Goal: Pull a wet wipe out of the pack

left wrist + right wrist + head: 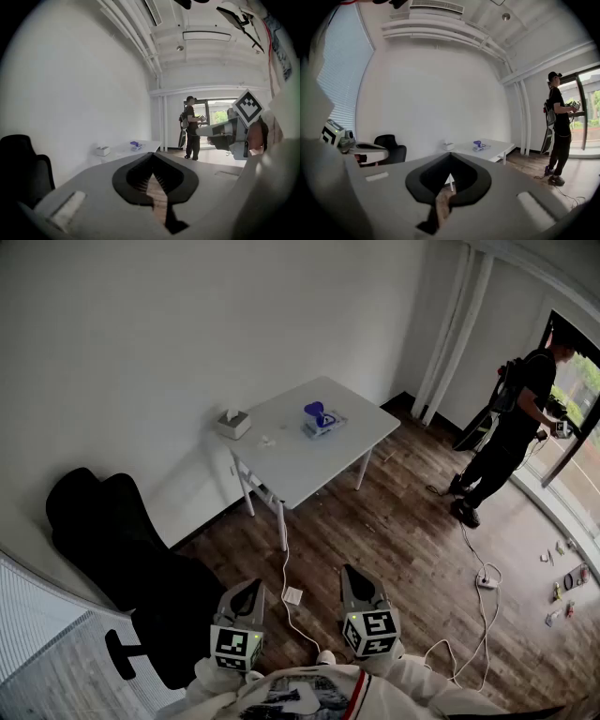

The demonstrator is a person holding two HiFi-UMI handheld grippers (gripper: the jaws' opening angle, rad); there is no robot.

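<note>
Head view: L claw (pixel 251 587) and R claw (pixel 349 570) sit low in frame, side by side, close to operator's body. Both aim roughly toward table (pixel 300 470), slightly nose-down. Both are over wood floor (pixel 403 540), well apart from table.

L claw (pixel 152 155), own view: jaw tips meet, i.e. closed, nothing held. Floor shows thru the gap behind the tips.
R claw (pixel 450 157), own view: jaws closed too, empty.

Pack (pixel 323 422): lies on the white table, toward far-right part of top, w/ something blue sticking up from it. Untouched, well apart from both claws. Also seen far off in L claw view (pixel 136 146) and R claw view (pixel 478 146).

Box (pixel 233 423): white, tissue-type, sheet poking out. At table's left end near wall (pixel 187 324), apart from pack. Small white bit (pixel 265 440) on top btw box and pack; can't tell what it is.

Chair (pixel 112 531): black, left of table, near wall.
White cable (pixel 285 582) runs from under table across floor toward operator. Power strip (pixel 487 581) w/ its own lead lies on floor at right.

Person (pixel 520 409) in dark clothes stands far right by door (pixel 577 460), holding a device. Well apart from table.
</note>
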